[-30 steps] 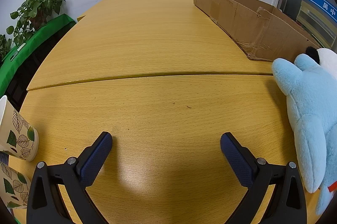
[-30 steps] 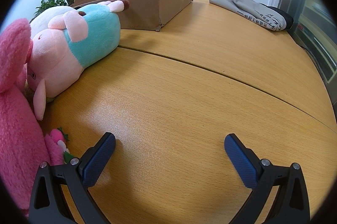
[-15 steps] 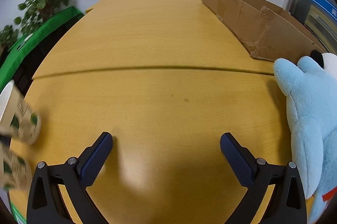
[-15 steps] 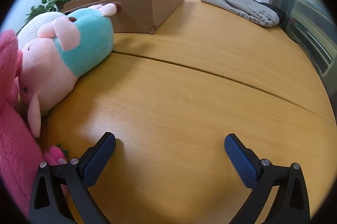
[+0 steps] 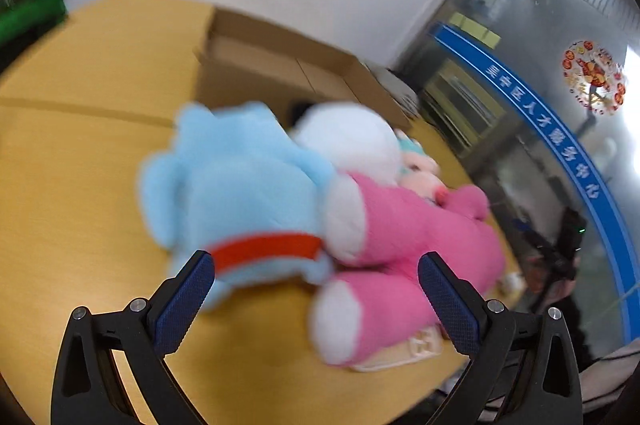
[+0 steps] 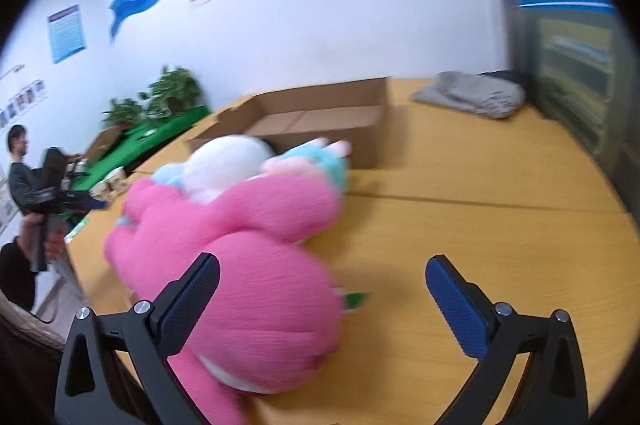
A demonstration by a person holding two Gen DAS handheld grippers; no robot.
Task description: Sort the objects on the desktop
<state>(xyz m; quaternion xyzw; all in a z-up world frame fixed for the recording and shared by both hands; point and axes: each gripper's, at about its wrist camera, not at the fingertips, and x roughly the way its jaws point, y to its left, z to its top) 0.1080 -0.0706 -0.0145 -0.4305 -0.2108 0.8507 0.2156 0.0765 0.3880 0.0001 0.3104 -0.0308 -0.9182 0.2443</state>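
Note:
A pile of plush toys lies on the wooden table. In the left wrist view a light blue plush (image 5: 236,185) with a red collar lies in front, a pink plush (image 5: 408,249) to its right and a white plush (image 5: 348,141) behind. My left gripper (image 5: 316,289) is open and empty, raised just in front of the blue and pink plush. In the right wrist view the pink plush (image 6: 248,265) lies nearest, the white plush (image 6: 228,161) and a teal-and-pink plush (image 6: 320,161) behind it. My right gripper (image 6: 322,285) is open and empty above the pink plush's right side. Both views are blurred.
An open cardboard box (image 5: 280,65) stands behind the toys, also in the right wrist view (image 6: 320,121). Folded grey cloth (image 6: 472,97) lies at the far right. Paper cups (image 6: 112,185) stand at the table's left. A person (image 6: 24,185) stands at the left. Potted plants (image 6: 160,97) stand by the wall.
Both grippers have lifted and swung toward the plush pile. The left view turned right from bare table onto the toys; the right view turned left and rose. Both grippers stay open.

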